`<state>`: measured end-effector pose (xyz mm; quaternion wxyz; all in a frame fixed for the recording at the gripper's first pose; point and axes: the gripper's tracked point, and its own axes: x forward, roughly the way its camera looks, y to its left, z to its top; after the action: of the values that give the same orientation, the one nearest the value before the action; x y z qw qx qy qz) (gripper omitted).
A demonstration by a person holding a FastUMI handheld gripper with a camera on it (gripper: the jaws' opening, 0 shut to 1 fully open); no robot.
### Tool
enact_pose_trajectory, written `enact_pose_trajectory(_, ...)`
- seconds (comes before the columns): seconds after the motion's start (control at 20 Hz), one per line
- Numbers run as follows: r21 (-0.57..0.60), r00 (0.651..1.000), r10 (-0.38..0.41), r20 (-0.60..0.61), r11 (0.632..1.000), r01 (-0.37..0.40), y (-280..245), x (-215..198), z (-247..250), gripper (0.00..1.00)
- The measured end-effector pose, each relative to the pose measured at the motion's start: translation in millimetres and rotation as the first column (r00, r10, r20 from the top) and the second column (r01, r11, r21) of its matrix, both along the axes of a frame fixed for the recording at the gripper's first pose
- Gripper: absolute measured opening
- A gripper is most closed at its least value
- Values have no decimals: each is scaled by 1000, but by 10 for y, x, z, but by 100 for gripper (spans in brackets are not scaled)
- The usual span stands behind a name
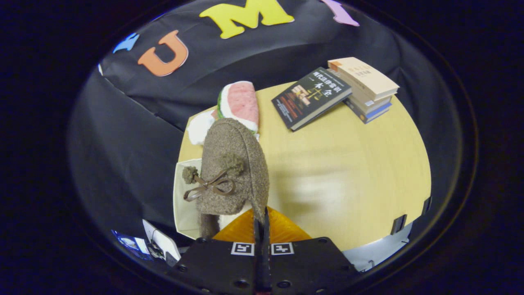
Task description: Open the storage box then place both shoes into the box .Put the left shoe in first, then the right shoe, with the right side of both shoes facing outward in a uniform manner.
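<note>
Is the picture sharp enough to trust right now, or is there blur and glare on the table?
Gripper view: the brown shoe, pinched by the gripper, is sharp; the table carries a smeared pale glare patch beside it; the books stay readable but bowed by fisheye.

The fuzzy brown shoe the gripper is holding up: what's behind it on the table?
Behind the brown shoe, pinched by the gripper, a watermelon-slice plush and something white and fluffy peek out. Their lower parts are hidden, and the shoe also covers part of a white box.

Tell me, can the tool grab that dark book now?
Probably not yet. The tool is shut on the brown shoe, so it's busy, though the bare table toward the dark book looks free.
</note>
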<state>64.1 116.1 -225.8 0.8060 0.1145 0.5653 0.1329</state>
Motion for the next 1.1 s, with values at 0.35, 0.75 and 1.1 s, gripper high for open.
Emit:
enact_pose_trajectory(0.35,-9,999,13,-40,1000,-13,1072,-228,-263,0)
enact_pose_trajectory(0.75,-251,998,-47,-44,967,35,1323,-130,-1051,1)
enact_pose_trajectory(1.1,-298,992,-110,-67,951,85,1401,-74,-1342,0)
